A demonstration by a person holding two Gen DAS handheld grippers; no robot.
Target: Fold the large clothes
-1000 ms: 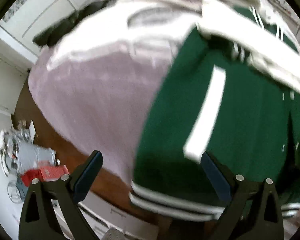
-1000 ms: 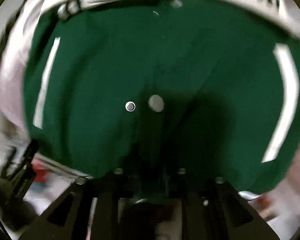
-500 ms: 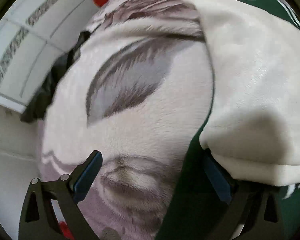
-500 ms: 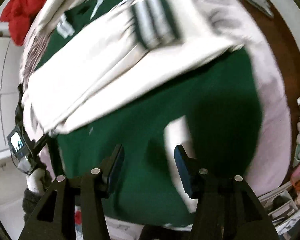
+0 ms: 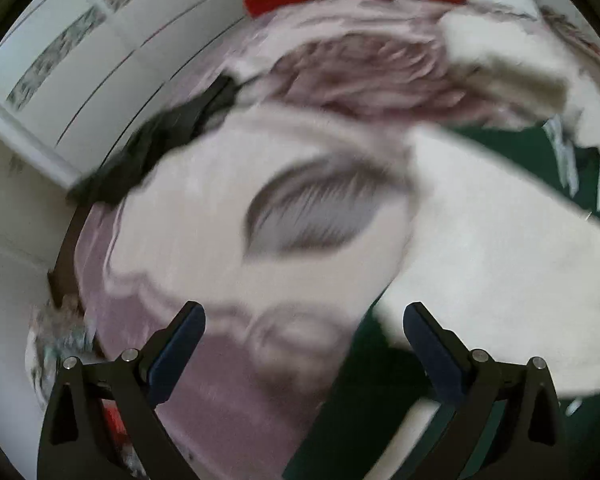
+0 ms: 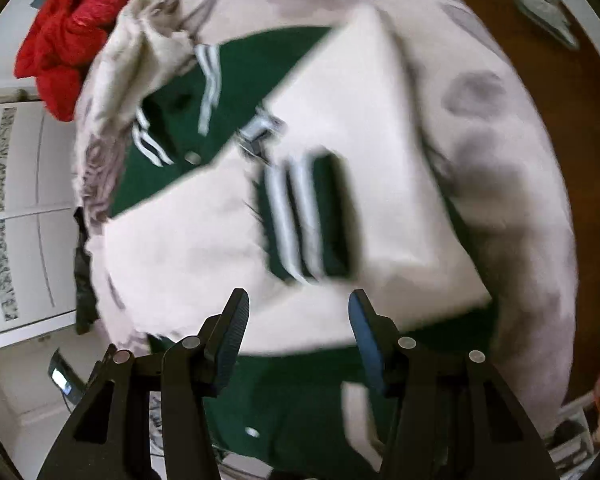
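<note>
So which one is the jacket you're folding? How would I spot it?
Find the big pinkish blanket spread over the table. On its middle lies the jacket: dark green body, cream sleeves crossed over it. Unlike the red heap behind, it has white-striped cuffs.

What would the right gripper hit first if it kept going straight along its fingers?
Probably the jacket's cream sleeve, near its striped green cuff. The right gripper is open and empty; the frame is blurred, so depth is uncertain.
</note>
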